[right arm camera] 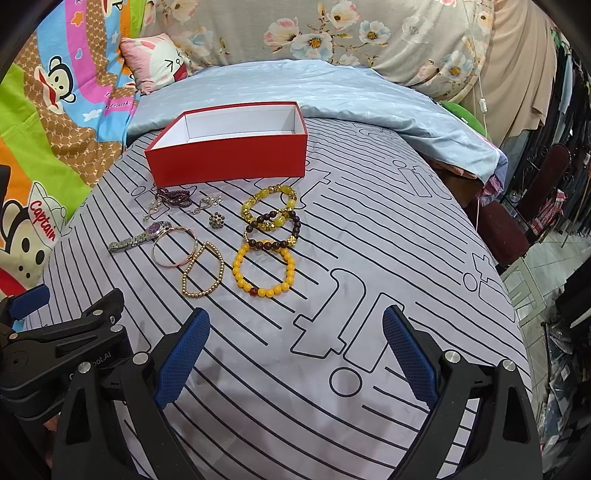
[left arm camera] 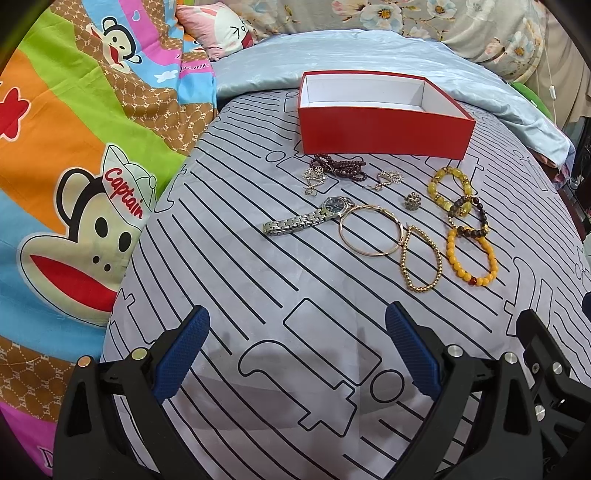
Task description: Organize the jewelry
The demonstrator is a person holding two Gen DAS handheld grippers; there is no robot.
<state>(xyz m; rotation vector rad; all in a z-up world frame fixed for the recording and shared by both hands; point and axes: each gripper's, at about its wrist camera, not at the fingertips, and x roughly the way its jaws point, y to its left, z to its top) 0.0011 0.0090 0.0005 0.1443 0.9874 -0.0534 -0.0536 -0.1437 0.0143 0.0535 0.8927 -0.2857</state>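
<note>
A red box, white inside and holding nothing, stands on the striped bed sheet. In front of it lie a silver watch, a thin gold bangle, a gold bead bracelet, a yellow bead bracelet, a dark bead bracelet, a yellow-gold bracelet, purple beads, earrings and a small ring. My left gripper and right gripper hover open, short of the jewelry, holding nothing.
A colourful cartoon-monkey quilt lies at the left. A light blue blanket and floral pillows lie behind the box. The bed's right edge drops to a dark chair and the floor. The left gripper's body shows at lower left in the right wrist view.
</note>
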